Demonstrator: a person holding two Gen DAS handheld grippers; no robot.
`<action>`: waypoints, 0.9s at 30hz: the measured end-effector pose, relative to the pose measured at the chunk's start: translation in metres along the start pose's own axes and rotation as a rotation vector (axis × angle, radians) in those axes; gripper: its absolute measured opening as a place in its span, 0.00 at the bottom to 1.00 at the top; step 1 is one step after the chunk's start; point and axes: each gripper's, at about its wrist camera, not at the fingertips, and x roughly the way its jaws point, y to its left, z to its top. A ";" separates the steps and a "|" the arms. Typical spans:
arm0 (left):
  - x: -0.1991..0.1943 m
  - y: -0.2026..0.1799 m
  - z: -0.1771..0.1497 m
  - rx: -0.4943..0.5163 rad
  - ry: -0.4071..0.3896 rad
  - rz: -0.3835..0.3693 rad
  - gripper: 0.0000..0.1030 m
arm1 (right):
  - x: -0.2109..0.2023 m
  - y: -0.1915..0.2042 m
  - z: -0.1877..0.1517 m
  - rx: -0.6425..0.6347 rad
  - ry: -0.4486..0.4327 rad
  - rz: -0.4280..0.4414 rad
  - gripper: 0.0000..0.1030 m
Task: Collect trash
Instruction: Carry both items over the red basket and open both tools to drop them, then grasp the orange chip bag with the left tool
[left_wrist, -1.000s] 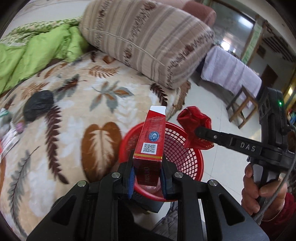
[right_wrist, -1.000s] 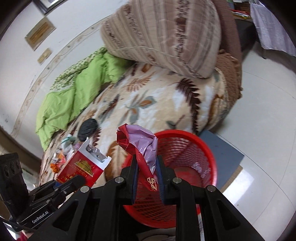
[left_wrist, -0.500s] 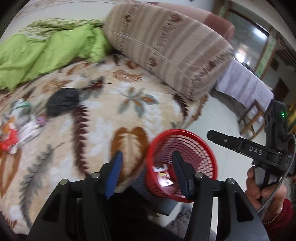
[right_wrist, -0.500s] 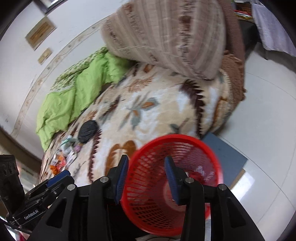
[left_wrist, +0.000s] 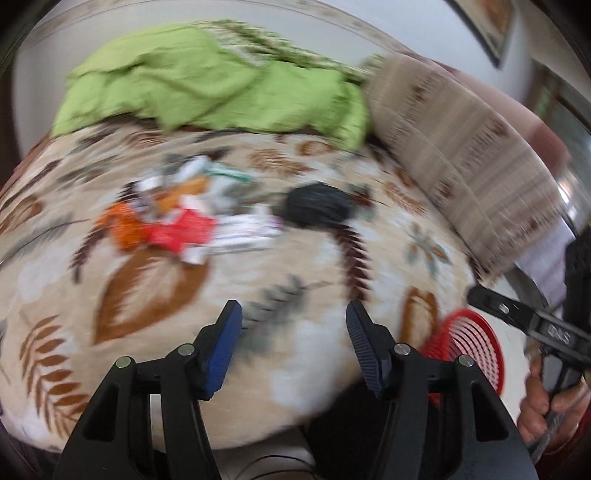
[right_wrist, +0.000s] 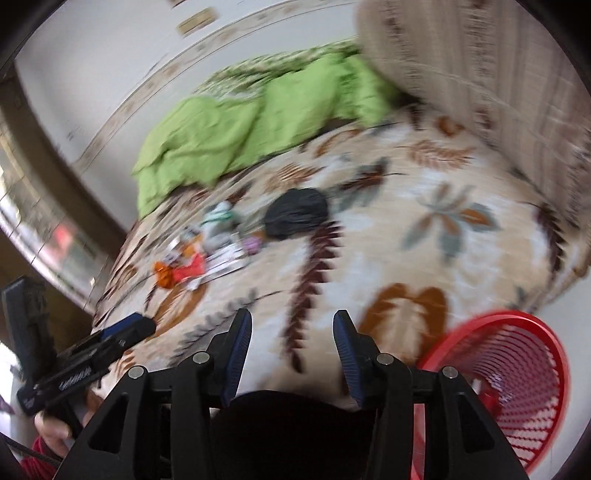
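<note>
Both views are motion-blurred. A pile of trash (left_wrist: 184, 218) with red, orange and white wrappers lies on the leaf-patterned blanket (left_wrist: 155, 295); it also shows in the right wrist view (right_wrist: 199, 258). A crumpled black bag (left_wrist: 314, 205) lies to its right, also in the right wrist view (right_wrist: 295, 218). The red mesh basket (right_wrist: 509, 384) stands beside the bed at lower right, with some trash inside; its rim shows in the left wrist view (left_wrist: 469, 343). My left gripper (left_wrist: 293, 325) is open and empty above the blanket. My right gripper (right_wrist: 292, 332) is open and empty.
A green quilt (left_wrist: 207, 85) is bunched at the back of the bed. A large striped pillow (left_wrist: 461, 155) lies at the right. The right gripper's body shows at the left wrist view's right edge (left_wrist: 532, 325); the left gripper shows at lower left in the right wrist view (right_wrist: 92, 354).
Both grippers let go of their trash over the basket, the red box and the red wrapper. Both then swung left, away from the basket, toward the trash pile.
</note>
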 end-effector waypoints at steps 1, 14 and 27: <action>0.000 0.015 0.003 -0.028 -0.004 0.022 0.56 | 0.007 0.010 0.002 -0.023 0.009 0.012 0.47; 0.063 0.164 0.053 -0.334 0.024 0.169 0.56 | 0.075 0.084 0.016 -0.185 0.100 0.098 0.50; 0.134 0.197 0.071 -0.415 0.058 0.195 0.47 | 0.105 0.084 0.022 -0.193 0.139 0.110 0.50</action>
